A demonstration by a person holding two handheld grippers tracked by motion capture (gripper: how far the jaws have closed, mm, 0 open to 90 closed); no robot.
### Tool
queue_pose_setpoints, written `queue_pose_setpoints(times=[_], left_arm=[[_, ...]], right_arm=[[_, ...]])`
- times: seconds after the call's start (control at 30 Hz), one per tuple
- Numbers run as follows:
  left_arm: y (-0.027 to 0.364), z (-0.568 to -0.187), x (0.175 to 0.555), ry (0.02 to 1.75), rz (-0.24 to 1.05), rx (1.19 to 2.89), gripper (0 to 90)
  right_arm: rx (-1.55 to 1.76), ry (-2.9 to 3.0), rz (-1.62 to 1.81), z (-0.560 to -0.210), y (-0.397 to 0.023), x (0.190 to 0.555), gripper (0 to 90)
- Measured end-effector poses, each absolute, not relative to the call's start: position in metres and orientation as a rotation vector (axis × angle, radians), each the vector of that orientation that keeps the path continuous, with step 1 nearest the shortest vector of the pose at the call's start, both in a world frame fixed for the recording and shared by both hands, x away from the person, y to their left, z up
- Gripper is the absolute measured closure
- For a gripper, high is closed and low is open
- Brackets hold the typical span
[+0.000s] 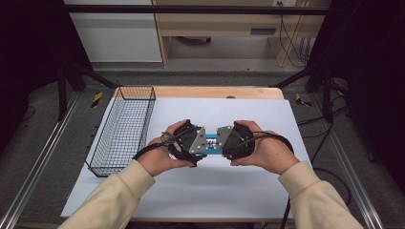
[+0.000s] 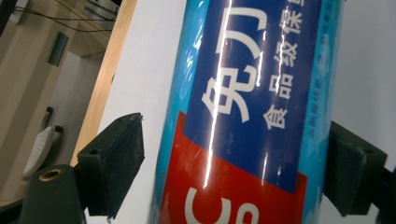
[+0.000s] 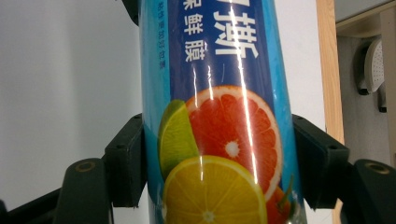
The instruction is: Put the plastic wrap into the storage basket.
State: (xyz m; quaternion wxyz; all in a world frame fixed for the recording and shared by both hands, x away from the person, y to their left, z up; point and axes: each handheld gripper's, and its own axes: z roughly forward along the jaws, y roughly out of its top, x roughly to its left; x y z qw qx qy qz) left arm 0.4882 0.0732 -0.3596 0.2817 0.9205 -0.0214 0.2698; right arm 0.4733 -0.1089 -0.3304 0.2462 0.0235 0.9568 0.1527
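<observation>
On the white table sheet (image 1: 239, 186), right of the wire basket (image 1: 123, 131), the right gripper (image 3: 217, 158) clamps a blue roll (image 1: 213, 142); the left gripper (image 2: 233, 168) straddles it, one pad clear.

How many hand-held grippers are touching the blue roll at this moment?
2. The right hand-held gripper clamps one end of the blue roll; the left hand-held gripper sits around the other end, one pad touching, the other apart.
</observation>
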Motion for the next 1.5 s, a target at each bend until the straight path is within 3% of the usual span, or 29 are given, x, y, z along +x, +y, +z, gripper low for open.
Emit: queue_pose_setpoints(times=[0.2,0.83,1.0,1.3,1.5], left_arm=[[0.076,-0.361,0.486,-0.062,0.688,2.483,27.6],[0.084,-0.370,0.475,0.014,0.710,2.455,28.2],[0.090,-0.372,0.475,0.037,0.717,2.460,28.5],[0.095,-0.374,0.474,0.049,0.723,2.475,28.8],[0.099,-0.379,0.475,0.062,0.717,2.482,28.9]], right_arm=[[0.062,2.611,0.413,-0.331,-0.107,0.472,30.6],[0.002,2.616,0.416,-0.339,-0.099,0.473,29.8],[-0.026,2.603,0.378,-0.347,-0.096,0.473,18.8],[0.003,2.530,0.364,-0.345,-0.111,0.477,7.7],[0.072,2.527,0.317,-0.348,-0.138,0.478,6.9]])
